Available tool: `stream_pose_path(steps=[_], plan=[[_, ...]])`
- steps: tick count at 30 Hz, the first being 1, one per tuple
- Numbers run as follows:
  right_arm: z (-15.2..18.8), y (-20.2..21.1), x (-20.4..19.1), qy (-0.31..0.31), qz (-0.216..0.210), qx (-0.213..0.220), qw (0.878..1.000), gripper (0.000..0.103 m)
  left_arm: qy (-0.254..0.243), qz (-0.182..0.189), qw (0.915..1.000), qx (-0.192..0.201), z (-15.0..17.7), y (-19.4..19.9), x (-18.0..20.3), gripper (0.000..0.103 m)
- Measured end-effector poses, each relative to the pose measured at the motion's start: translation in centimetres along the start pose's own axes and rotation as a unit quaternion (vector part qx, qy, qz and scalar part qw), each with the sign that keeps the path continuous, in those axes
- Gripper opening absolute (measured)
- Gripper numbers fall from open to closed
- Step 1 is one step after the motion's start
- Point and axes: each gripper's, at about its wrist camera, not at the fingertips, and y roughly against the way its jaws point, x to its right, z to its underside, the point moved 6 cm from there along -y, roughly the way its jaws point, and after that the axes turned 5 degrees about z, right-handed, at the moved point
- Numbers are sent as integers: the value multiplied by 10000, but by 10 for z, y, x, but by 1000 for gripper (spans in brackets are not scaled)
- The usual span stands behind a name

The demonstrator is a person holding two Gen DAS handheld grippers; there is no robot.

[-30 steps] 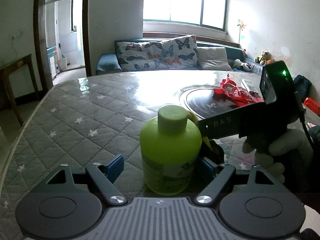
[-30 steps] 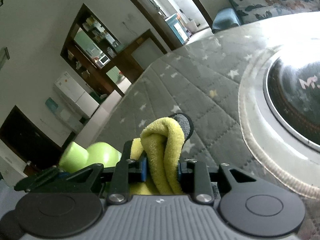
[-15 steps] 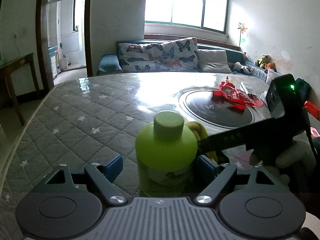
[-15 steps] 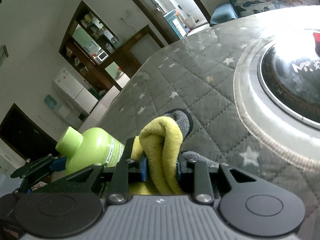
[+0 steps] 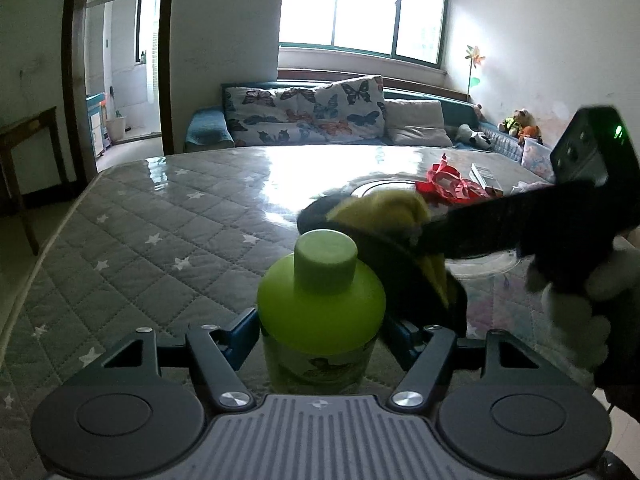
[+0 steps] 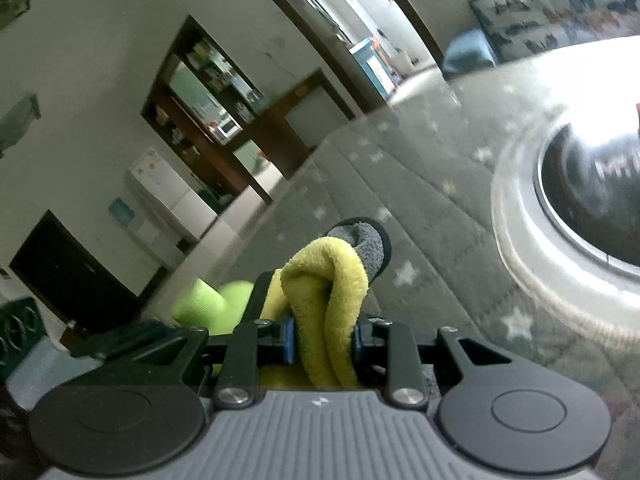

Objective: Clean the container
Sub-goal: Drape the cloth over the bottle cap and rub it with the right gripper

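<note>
A lime-green bottle [image 5: 320, 312] with a matching cap stands upright on the quilted grey table cover [image 5: 160, 220]. My left gripper [image 5: 320, 334] is closing on the bottle's body, and its blue pads [image 5: 245, 330] press both sides. My right gripper [image 6: 323, 344] is shut on a folded yellow and grey cloth [image 6: 332, 280]. In the left wrist view that cloth [image 5: 380, 208] hangs blurred just above and to the right of the cap, held by a white-gloved hand [image 5: 580, 300]. The right wrist view shows the bottle [image 6: 212, 304] low on the left.
A round dark glass plate [image 6: 592, 200] is set into the table to the right. Red ribbon-like items [image 5: 448, 184] lie at its far side. A sofa with butterfly cushions [image 5: 312, 116] stands behind the table. The table's left edge [image 5: 24, 300] drops to the floor.
My left jaws have drawn in from standing wide beside the bottle to pressing on it. The right gripper with the cloth has risen from beside the bottle to above its cap.
</note>
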Motion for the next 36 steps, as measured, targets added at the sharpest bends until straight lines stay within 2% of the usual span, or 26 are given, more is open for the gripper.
stream_pose_path(steps=[6,12,25,32,36], plan=[[-21,7,-19,161,-287,179,9993,26,-26,6,10000,9,1,0,0,71],[-23,-12,-15,50,-239,70,9997,26,-48,14,10000,21,0,1,1,71],[12,-40,19,-229,124,-459,9986,26,-44,1,10000,21,1,2,1,72],[14,-28,17,-233,106,-406,9988,26,-47,-19,10000,16,0,0,0,72],[2,-14,6,-172,-42,-174,9997,26,-56,-22,10000,19,0,0,0,72]])
